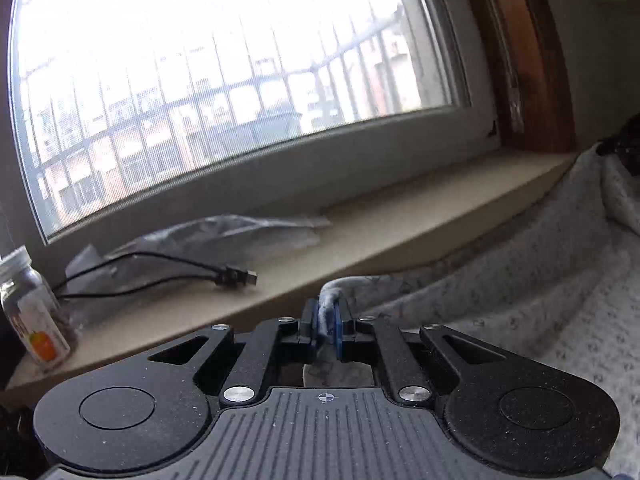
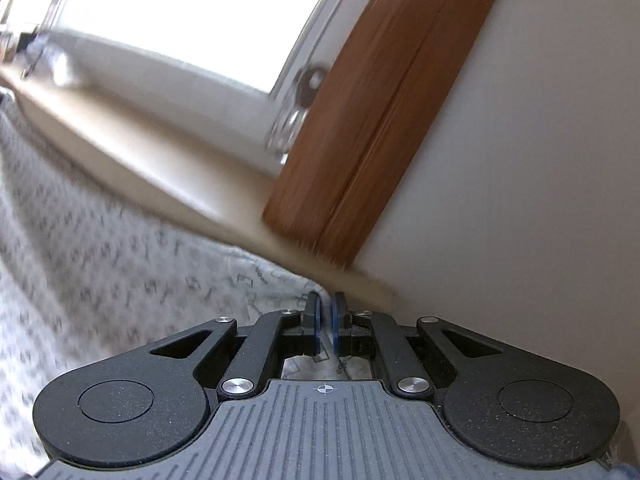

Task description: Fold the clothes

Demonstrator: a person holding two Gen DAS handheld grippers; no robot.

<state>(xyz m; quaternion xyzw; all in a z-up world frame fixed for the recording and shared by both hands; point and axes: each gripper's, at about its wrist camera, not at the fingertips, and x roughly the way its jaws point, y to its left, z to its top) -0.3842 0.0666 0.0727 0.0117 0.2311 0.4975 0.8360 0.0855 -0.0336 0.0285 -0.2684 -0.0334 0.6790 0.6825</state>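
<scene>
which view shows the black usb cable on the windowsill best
The left wrist view. The black cable lies sharp on the windowsill, looping from beside the jar across clear plastic wrap to its plug end. The right wrist view is motion-blurred, showing only the sill's far stretch at its upper left; no cable can be made out there.

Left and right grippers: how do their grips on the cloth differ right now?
The left gripper pinches a thick, bunched roll of the cloth; the right gripper pinches a thin, flat edge. The left view is sharp, the right view motion-blurred. Both are shut on the same grey patterned cloth near the windowsill.
</scene>
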